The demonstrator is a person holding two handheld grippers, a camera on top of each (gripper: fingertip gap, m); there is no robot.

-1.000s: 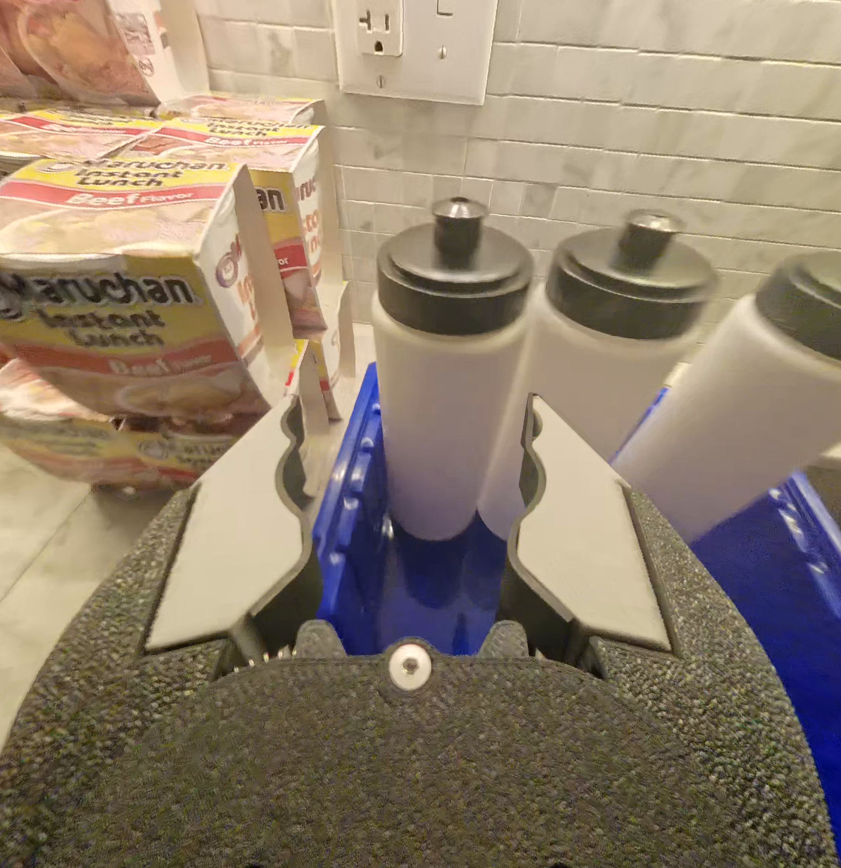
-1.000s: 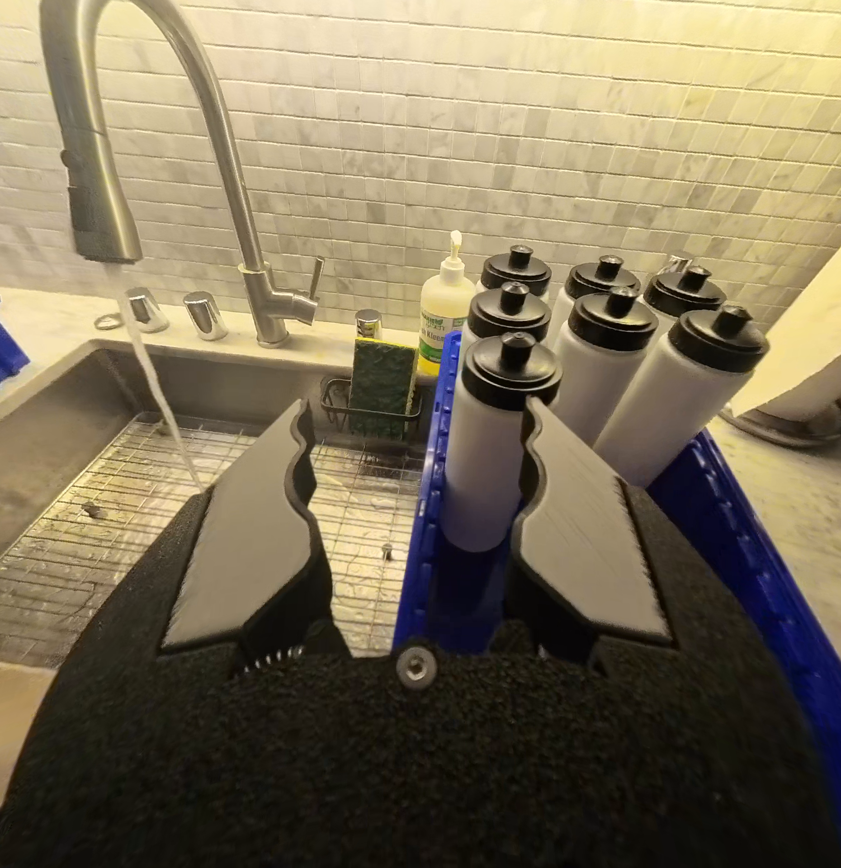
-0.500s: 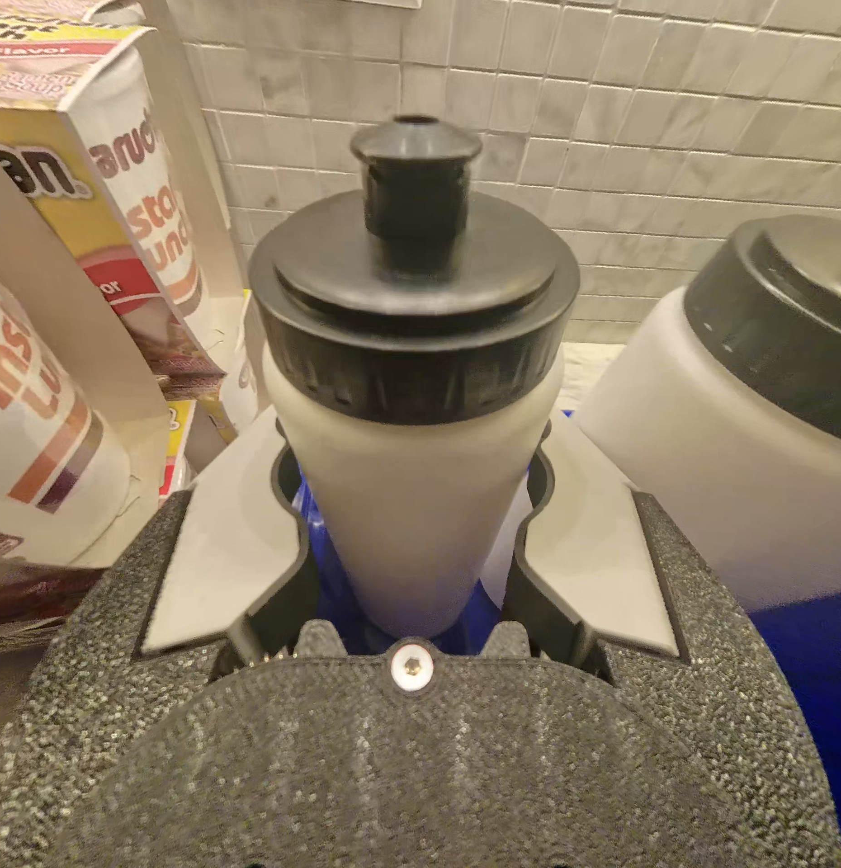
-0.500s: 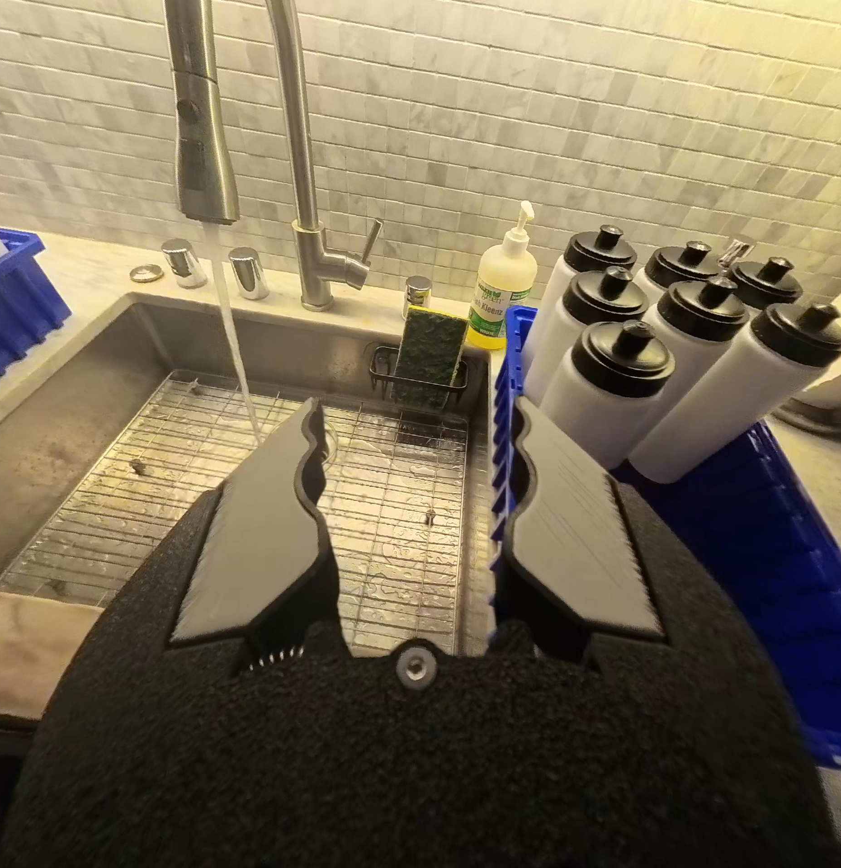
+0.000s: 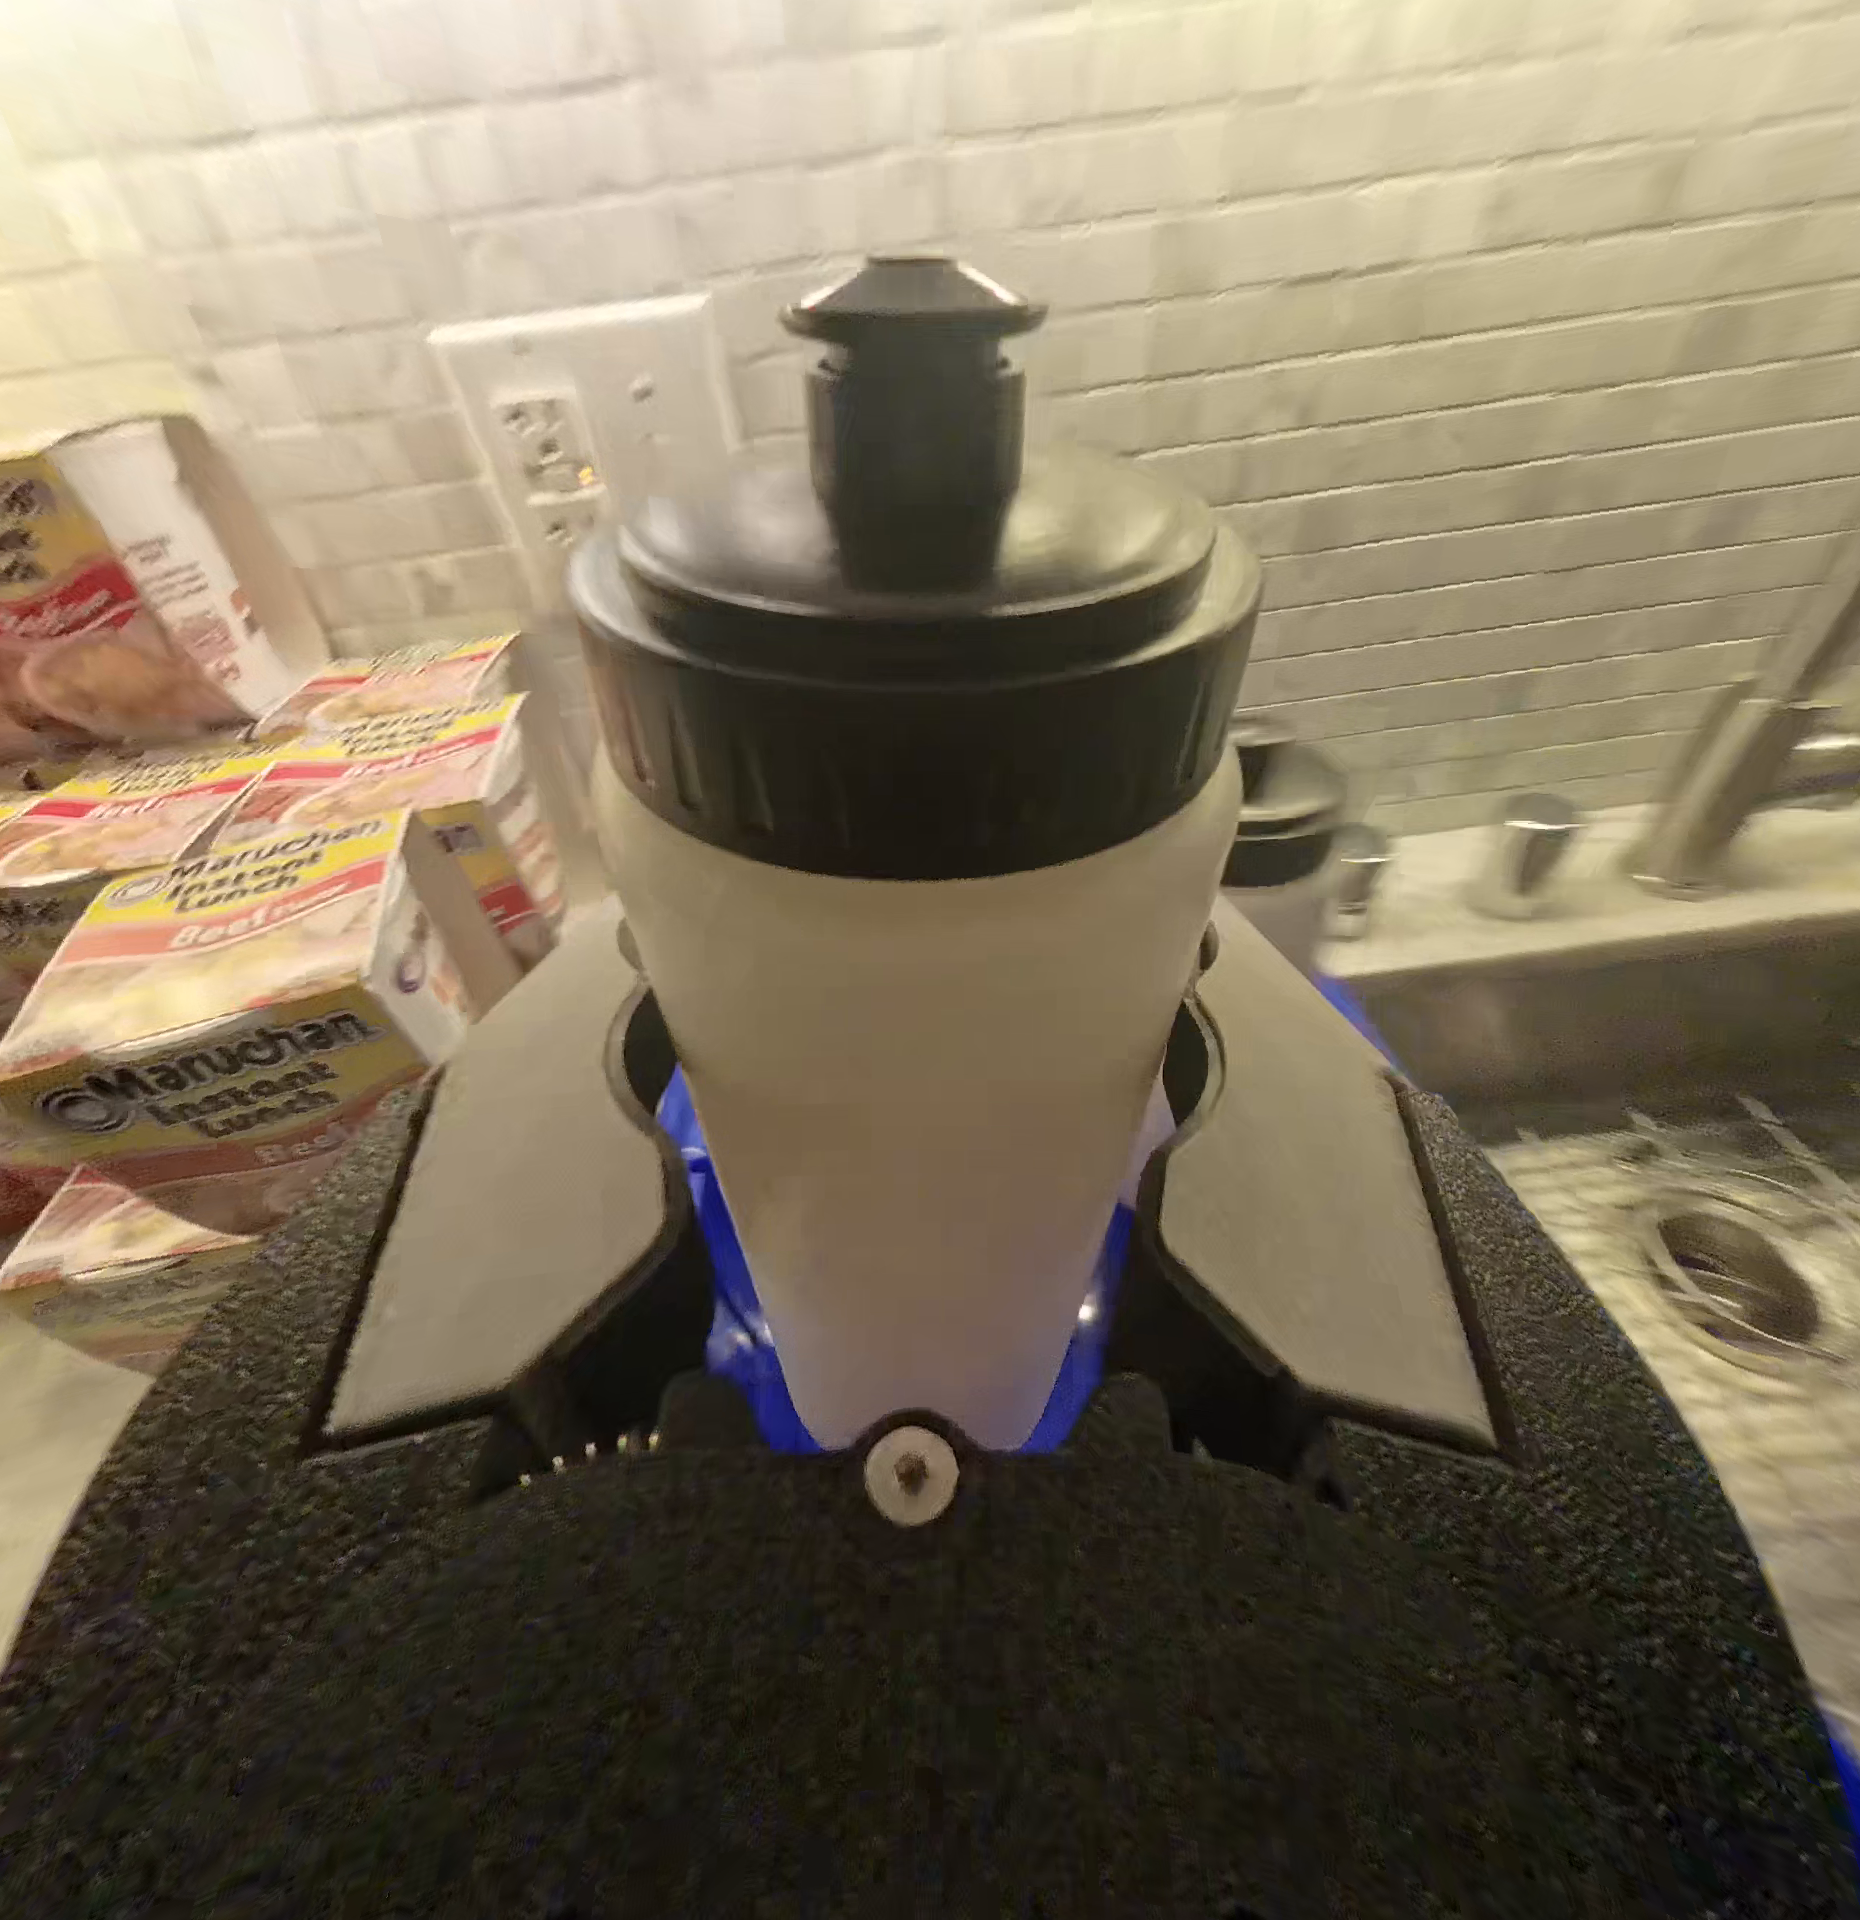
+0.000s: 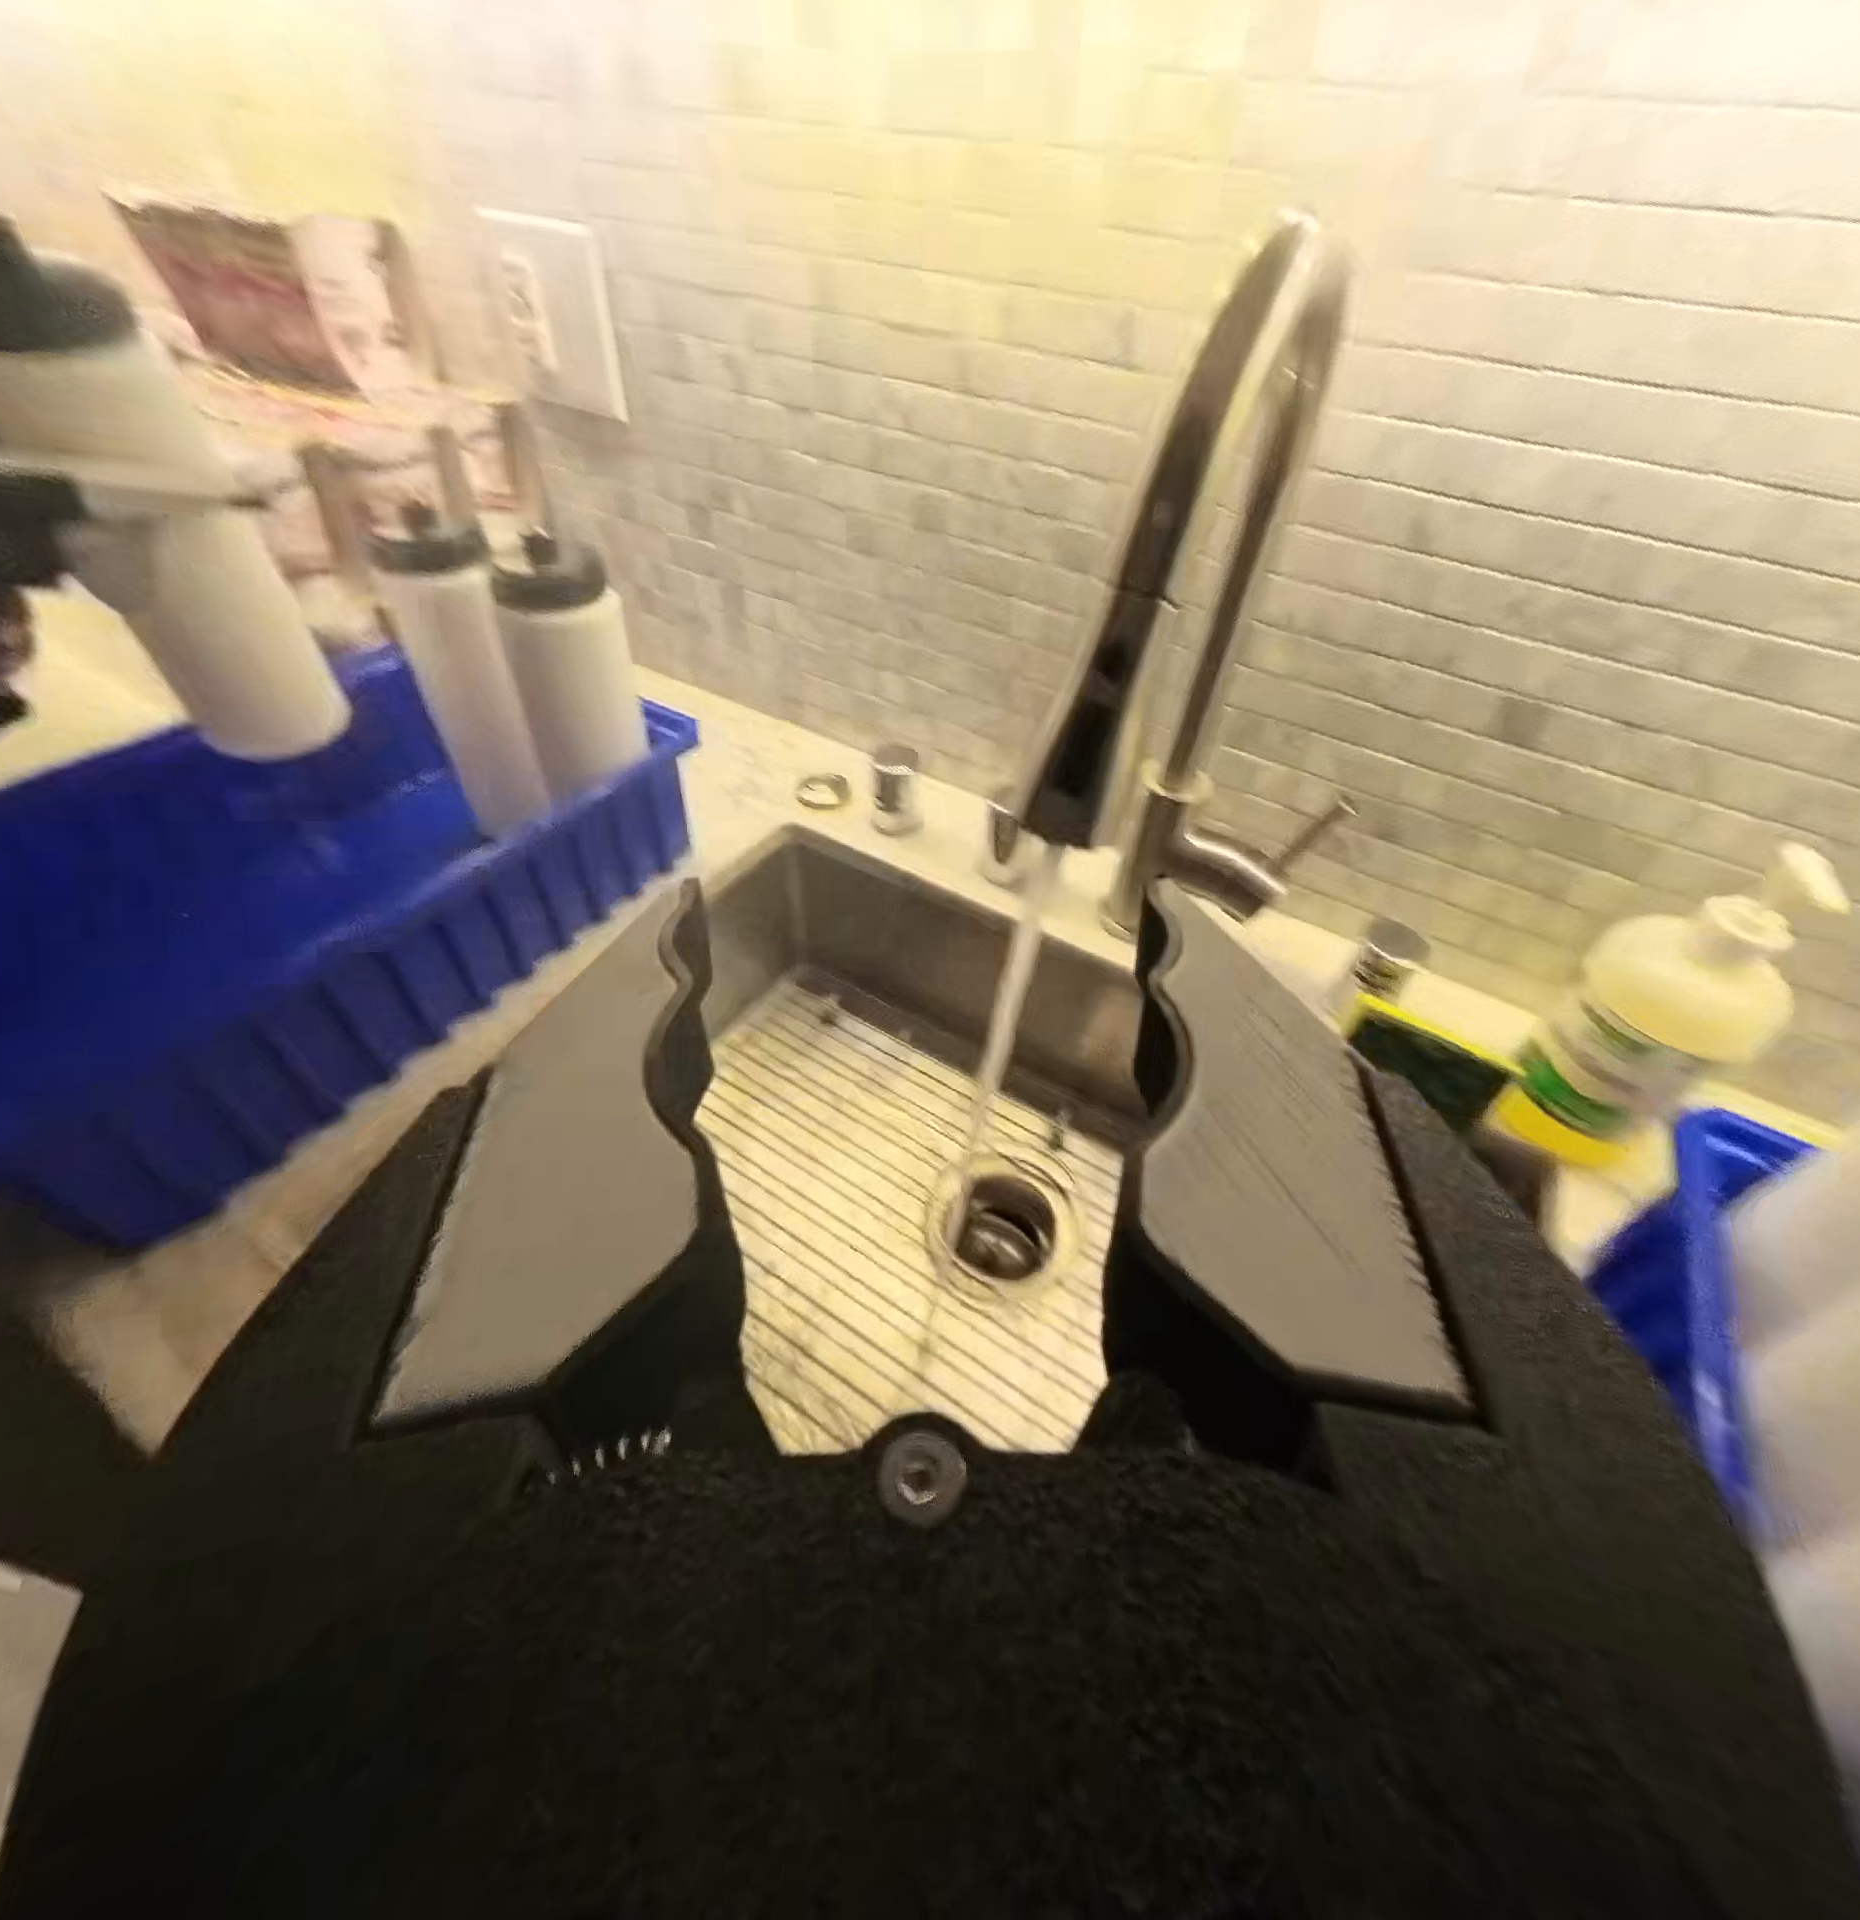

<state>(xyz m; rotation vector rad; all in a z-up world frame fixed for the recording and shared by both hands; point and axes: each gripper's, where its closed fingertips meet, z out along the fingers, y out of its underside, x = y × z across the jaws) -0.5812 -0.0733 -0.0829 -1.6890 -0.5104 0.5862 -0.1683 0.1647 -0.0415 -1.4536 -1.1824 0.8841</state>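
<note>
My left gripper (image 5: 915,935) is shut on a white squeeze bottle (image 5: 915,1039) with a black pull-top cap (image 5: 910,665). It holds the bottle upright above a blue bin (image 5: 723,1299). The right wrist view shows the same bottle (image 6: 209,623) lifted at the far left, above that bin (image 6: 282,935). My right gripper (image 6: 921,914) is open and empty. It hangs over the steel sink (image 6: 905,956), facing the faucet (image 6: 1217,499). A stream of water (image 6: 1009,997) runs from the faucet between the fingers' line of sight down to the drain (image 6: 999,1216).
Two more white bottles (image 6: 510,665) stand in the left bin. Stacked noodle-cup boxes (image 5: 209,987) and a wall outlet (image 5: 583,416) are at the left. A soap pump bottle (image 6: 1653,1018), a sponge (image 6: 1425,1060) and a second blue bin (image 6: 1684,1247) sit to the right of the sink.
My left gripper closed on the bottle, lifted it from the bin and swung right toward the sink. My right gripper moved left from the right bin to over the sink, still open.
</note>
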